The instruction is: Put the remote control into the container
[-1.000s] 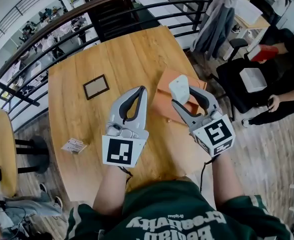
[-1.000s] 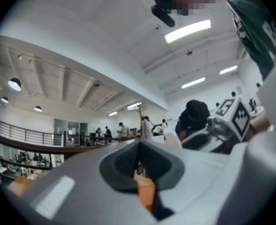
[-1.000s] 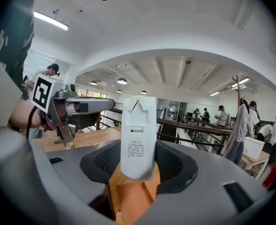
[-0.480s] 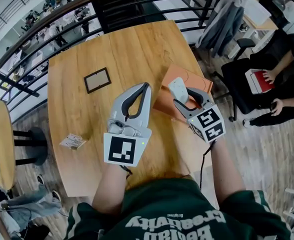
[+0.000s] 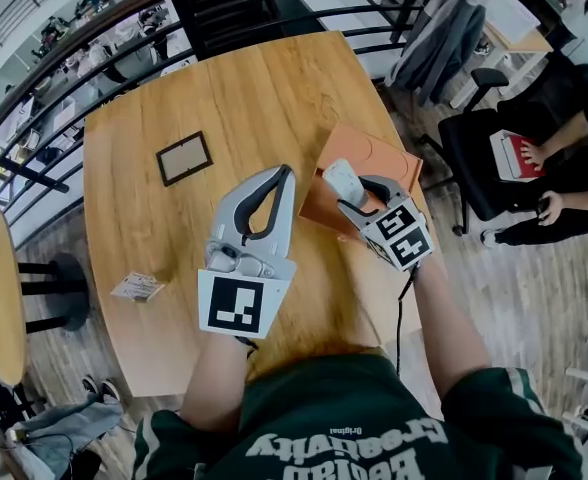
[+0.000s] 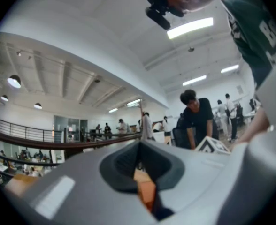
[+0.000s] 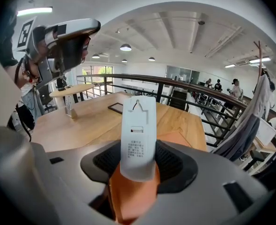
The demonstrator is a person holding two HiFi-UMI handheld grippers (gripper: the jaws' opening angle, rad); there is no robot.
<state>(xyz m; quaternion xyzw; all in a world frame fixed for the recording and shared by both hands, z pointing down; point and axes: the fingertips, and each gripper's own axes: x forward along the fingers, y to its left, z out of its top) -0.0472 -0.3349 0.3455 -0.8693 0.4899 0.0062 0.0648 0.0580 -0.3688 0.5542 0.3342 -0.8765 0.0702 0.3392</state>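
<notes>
Remote control (image 5: pixel 341 180) clamped between the jaws of the right gripper (image 5: pixel 362 196); long axis projects forward beyond the jaws, over the orange container (image 5: pixel 379 156); left gripper (image 5: pixel 282 176) closed, empty, farther off above the table (image 5: pixel 174 98).

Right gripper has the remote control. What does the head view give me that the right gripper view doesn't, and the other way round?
Only the head view: the full outline of the orange container at the right edge of the table, and the marker cube of the right gripper. Only the right gripper view: the printed label on the remote control and both pads pressed against its sides. Both: the remote control clamped over the orange container, the picture frame, and the left gripper, shut with nothing in it.
</notes>
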